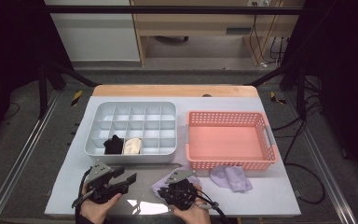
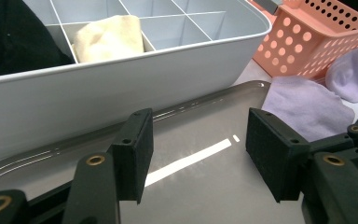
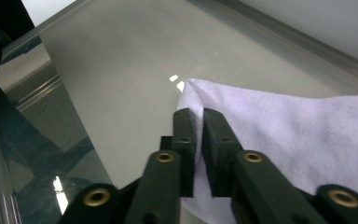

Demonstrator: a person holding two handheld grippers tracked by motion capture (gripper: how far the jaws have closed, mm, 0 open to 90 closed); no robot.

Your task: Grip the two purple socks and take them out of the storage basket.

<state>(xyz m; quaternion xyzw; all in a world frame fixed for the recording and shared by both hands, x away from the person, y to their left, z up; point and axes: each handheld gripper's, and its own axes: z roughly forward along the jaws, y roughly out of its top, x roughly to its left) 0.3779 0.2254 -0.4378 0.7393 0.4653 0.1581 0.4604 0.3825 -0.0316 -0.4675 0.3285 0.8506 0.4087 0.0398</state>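
Observation:
My right gripper (image 3: 198,126) is shut on the near edge of a lavender cloth (image 3: 284,126), which lies flat on a glossy grey mat (image 3: 121,70). From above, that gripper (image 1: 172,183) sits at the table's front, over the cloth (image 1: 160,185). My left gripper (image 2: 198,154) stands open over the mat with nothing between its fingers, just in front of the grey divided box (image 2: 121,88). In the high view it (image 1: 126,176) is to the left of the right one. A second lavender cloth (image 1: 230,177) lies bunched in front of the pink basket (image 1: 233,163).
The grey divided box (image 1: 130,157) holds a black rolled cloth (image 1: 113,145) and a cream one (image 1: 133,146) in two front compartments. The pink basket stands to its right. A person's hands come in from the table's front edge.

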